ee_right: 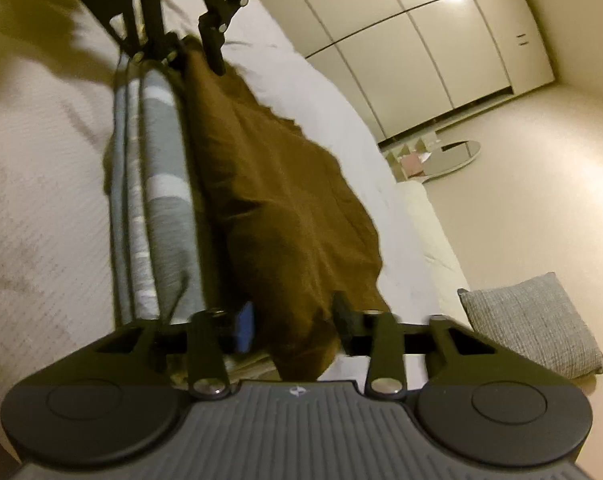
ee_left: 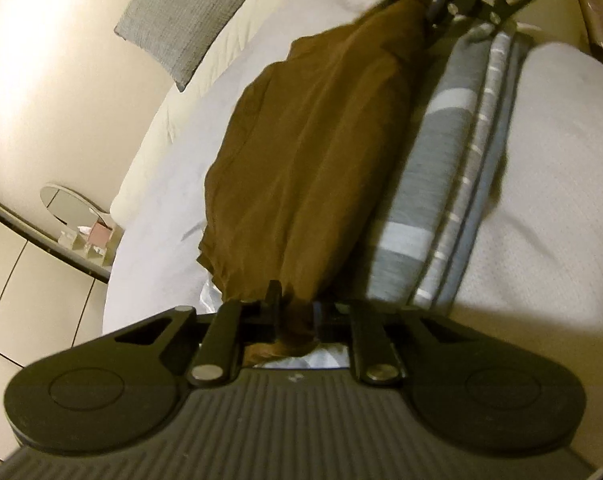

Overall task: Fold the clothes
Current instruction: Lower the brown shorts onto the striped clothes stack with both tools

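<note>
One brown garment (ee_left: 313,152), stretched between two grippers above a bed (ee_left: 541,184) covered in white. Left gripper (ee_left: 295,312) at the near end in the left wrist view, its two fingers pressed together on a bunched brown corner, the cloth pinched tight between them. Right gripper (ee_right: 291,324) at the other end, two fingers also, one with a blue pad (ee_right: 243,330) and one black; a thick fold of brown cloth held between them, the gap filled by the fabric. Each gripper visible also from the opposite camera: the right one far at the top of the left wrist view (ee_left: 429,4), the left one far at the top of the right wrist view (ee_right: 197,52), both at the ends of the same brown piece.

Just beside the brown garment, one stack of folded clothes (ee_left: 453,184), grey and blue with white stripes; about three layers at the edge, exact count hard to tell because of blur. Stack lying flat on the bed, its long side parallel to the hanging brown cloth and touching or nearly touching it; cannot tell which.

One grey cushion (ee_left: 185,20) against the headboard side. One long cream pillow (ee_left: 205,80) along the bed edge. One oval mirror (ee_left: 67,204) on a side shelf, with some small boxes near it. Wardrobe doors (ee_right: 421,40), several panels, along the far wall.
</note>
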The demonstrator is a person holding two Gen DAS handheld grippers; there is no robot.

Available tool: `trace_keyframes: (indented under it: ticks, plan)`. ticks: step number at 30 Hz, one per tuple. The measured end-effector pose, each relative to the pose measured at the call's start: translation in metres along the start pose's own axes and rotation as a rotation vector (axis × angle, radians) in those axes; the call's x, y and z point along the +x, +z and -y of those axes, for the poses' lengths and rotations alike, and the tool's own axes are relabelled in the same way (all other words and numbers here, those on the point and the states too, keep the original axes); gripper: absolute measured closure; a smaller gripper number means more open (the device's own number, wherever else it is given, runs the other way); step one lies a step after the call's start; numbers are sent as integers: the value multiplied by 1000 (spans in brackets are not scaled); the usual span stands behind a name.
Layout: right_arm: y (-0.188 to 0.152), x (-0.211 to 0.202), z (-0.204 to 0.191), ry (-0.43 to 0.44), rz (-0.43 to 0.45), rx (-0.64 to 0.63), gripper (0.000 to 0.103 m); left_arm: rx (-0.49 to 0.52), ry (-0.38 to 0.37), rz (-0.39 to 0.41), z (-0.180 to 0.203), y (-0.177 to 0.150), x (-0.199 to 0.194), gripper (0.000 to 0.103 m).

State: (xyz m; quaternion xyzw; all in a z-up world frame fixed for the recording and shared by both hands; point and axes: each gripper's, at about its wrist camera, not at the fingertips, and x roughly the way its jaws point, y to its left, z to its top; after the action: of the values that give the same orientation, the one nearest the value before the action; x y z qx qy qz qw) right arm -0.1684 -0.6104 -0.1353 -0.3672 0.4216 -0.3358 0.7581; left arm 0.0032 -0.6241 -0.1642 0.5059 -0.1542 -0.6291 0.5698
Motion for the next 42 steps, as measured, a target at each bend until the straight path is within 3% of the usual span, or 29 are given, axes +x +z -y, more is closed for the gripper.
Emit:
trace_keyframes:
  ticks: [5,7,11,18,25,30,40,42]
  plan:
    - [9,-14,11,-2,17,35,89,-41,45,46,-18,-1,-29,94]
    - [12,-23,13,-3,27,50,89,-76,18,47,-14,-7,-35,94]
    - [4,-17,-13,59,-11,19,89,-38,-43,-5,16,-20,-24,94]
    - [-2,-22,-16,27,-17,36,77,-84,-8,4,10,-24,-33,84]
    - [2,-23,-14,26,-23,83,86,-81,20,-5,6,-25,-23,91]
    - [12,-24,-17,34,-29,91,85,-69,-6,-34,12,-33,-13,92]
    - [18,-24,-14,28,-25,108,86,-101,52,-31,-9,-29,-13,92]
    - [20,-25,-13,27,-24,118,86,-100,31,-47,-8,-31,-10,92]
